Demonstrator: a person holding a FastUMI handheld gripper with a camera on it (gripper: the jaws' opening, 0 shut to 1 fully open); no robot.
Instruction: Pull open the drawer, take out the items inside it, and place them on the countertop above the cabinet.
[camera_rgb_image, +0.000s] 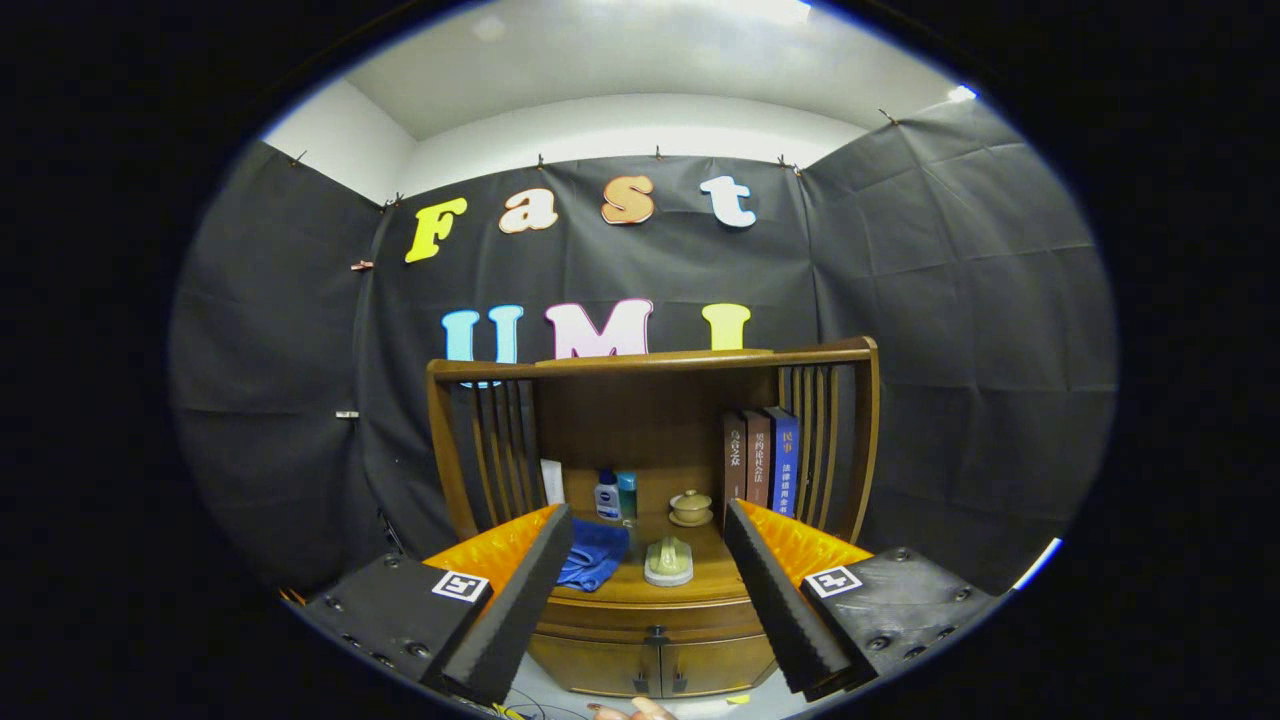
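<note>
Gripper (648, 600): fingers spread wide, grasping nothing, well short of cabinet (650, 660). Drawer (655, 628) closed. Counter (710, 580) bears blue cloth (592, 558), green item (668, 560), lidded cup (691, 507), bottles (607, 496), books (760, 460).

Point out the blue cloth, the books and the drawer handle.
Blue cloth (592, 562): gripper view, middle of its folds, on the countertop beside one finger.
Books (760, 460): gripper view, spine of the middle book.
Drawer handle (656, 634): gripper view, the knob, beyond the open gripper (645, 590).

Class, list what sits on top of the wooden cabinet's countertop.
On the wooden countertop: blue cloth, pale green lidded dish, small lidded teacup, two bottles, three books. Drawer contents are hidden. The open gripper hangs short.
</note>
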